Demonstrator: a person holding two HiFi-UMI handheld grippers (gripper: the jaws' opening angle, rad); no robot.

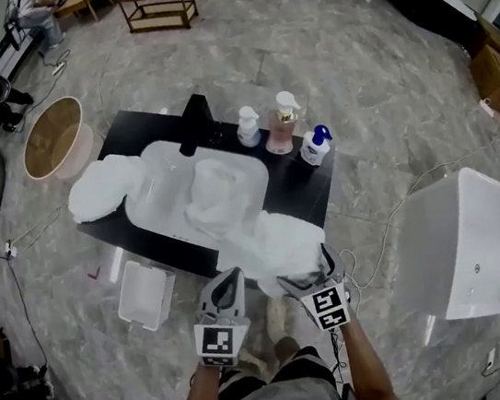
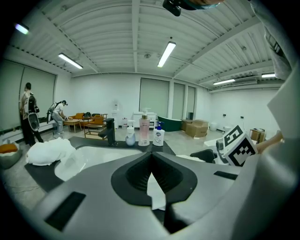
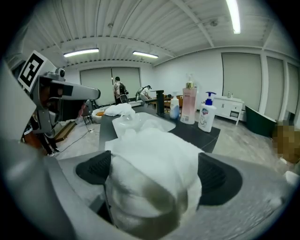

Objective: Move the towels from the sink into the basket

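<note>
Only the head view gave us the layout: a glossy white sink (image 1: 160,172) set in a matt black counter (image 1: 312,190) at the middle of the frame; one crumpled basin towel (image 1: 220,185) lay inside it; the fluffy front towel (image 1: 283,236) draped over the counter's near edge, below and right of the sink; the rectangular white basket (image 1: 146,294) stood on the marbled floor (image 1: 350,58) at lower left, apart from both. The right gripper view supplied what that view hid; the right gripper (image 3: 154,168) had its jaws spread wide, with the soft, bunched front towel heaped between the ribbed black pads. The left gripper view showed the left gripper (image 2: 151,161) with jaws drawn narrow, tips almost meeting, and a sliver of white in the slit that we could not identify; it also caught three plastic pump bottles (image 2: 144,131) and a squared black tap (image 2: 109,131) upright behind the sink.
</note>
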